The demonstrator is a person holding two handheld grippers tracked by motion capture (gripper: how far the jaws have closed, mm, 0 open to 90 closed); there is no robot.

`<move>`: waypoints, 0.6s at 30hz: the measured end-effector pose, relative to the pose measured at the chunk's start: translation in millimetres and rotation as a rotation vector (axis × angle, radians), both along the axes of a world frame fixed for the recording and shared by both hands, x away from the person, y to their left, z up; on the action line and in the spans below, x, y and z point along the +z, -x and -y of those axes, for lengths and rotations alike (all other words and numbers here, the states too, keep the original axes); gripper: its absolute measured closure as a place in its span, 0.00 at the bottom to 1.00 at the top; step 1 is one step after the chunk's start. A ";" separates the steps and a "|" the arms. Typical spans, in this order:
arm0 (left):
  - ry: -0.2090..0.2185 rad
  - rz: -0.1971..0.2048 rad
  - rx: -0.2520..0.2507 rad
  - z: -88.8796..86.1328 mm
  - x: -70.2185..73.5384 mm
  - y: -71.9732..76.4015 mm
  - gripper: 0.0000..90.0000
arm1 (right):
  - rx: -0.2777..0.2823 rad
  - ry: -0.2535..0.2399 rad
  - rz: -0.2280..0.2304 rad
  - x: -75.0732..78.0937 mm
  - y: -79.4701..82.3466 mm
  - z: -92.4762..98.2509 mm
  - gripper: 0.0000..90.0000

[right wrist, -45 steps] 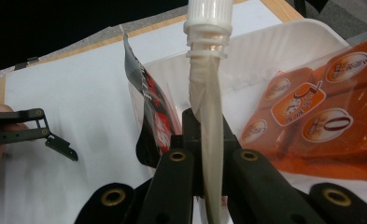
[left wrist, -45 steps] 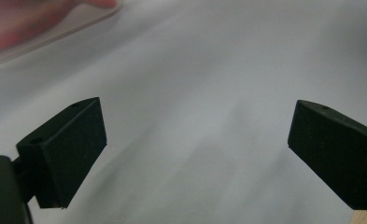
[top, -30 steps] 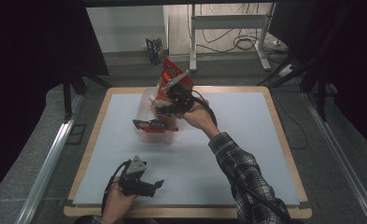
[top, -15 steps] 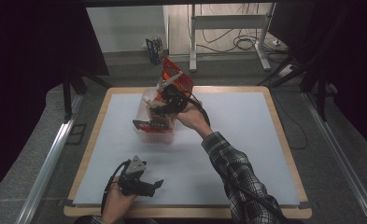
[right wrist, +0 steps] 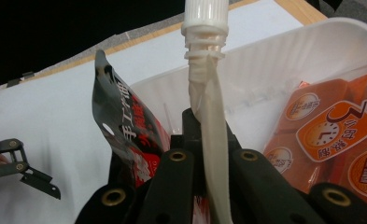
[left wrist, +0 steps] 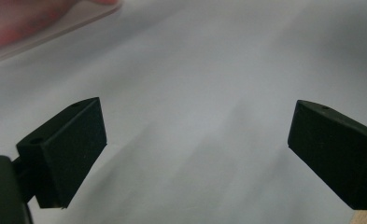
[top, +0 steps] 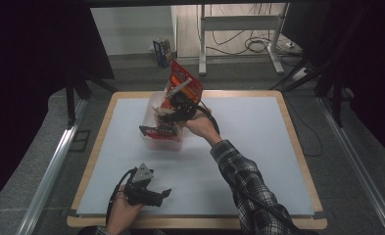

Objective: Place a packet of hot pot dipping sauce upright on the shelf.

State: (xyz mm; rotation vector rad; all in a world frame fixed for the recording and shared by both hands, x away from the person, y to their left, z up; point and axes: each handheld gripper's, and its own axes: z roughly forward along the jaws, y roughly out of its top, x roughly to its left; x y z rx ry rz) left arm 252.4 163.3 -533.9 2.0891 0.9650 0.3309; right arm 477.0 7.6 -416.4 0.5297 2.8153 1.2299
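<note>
Spout pouch, pale with a white screw cap, is clamped flat between the jaws of my right gripper and hangs cap-forward over the translucent plastic bin at the far left of the bench, a hold by the body that I judge suits lowering it in beside the orange snack packs and the black-and-red packet leaning on the bin's wall. In the high view an orange-red bag stands up behind that gripper. My left gripper rests near the front edge, jaws wide with nothing between, probably parked clear of the work.
</note>
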 end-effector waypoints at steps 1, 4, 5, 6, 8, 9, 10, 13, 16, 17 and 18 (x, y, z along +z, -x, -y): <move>-0.001 0.000 0.000 0.0 0.0 0.0 0.05 | 0.001 0.002 -0.001 -1.3 -0.1 -0.3 0.98; -0.003 0.000 0.001 0.3 -0.4 -0.1 0.05 | 0.003 0.010 -0.004 -5.3 -0.2 -1.2 0.98; -0.005 0.000 0.001 0.3 -0.4 -0.1 0.05 | 0.002 0.015 -0.004 -6.7 -0.2 -1.7 0.98; -0.001 -0.001 0.002 0.6 -0.5 0.0 0.05 | 0.004 0.017 -0.002 -8.3 -0.3 -2.0 0.98; -0.003 -0.002 0.002 0.6 -0.6 0.0 0.05 | 0.003 0.019 -0.006 -11.1 -0.5 -2.4 0.98; -0.003 -0.001 0.002 0.7 -0.7 0.0 0.05 | 0.003 0.020 -0.006 -12.4 -0.8 -2.5 0.98; -0.004 -0.002 0.002 0.7 -0.7 0.0 0.05 | 0.001 0.021 -0.008 -13.7 -0.9 -2.7 0.97; -0.005 -0.002 0.001 1.0 -0.8 0.0 0.05 | -0.002 0.013 -0.015 -18.6 -1.0 -2.5 0.97; -0.009 -0.003 0.000 1.3 -0.9 0.0 0.05 | -0.009 0.003 -0.025 -19.6 -3.4 0.3 0.97; -0.010 -0.003 0.000 1.5 -0.9 0.1 0.05 | -0.014 0.001 -0.030 -19.7 -3.8 0.9 0.97; -0.010 -0.003 -0.001 1.6 -1.0 0.0 0.05 | -0.015 0.001 -0.031 -19.9 -3.9 1.4 0.97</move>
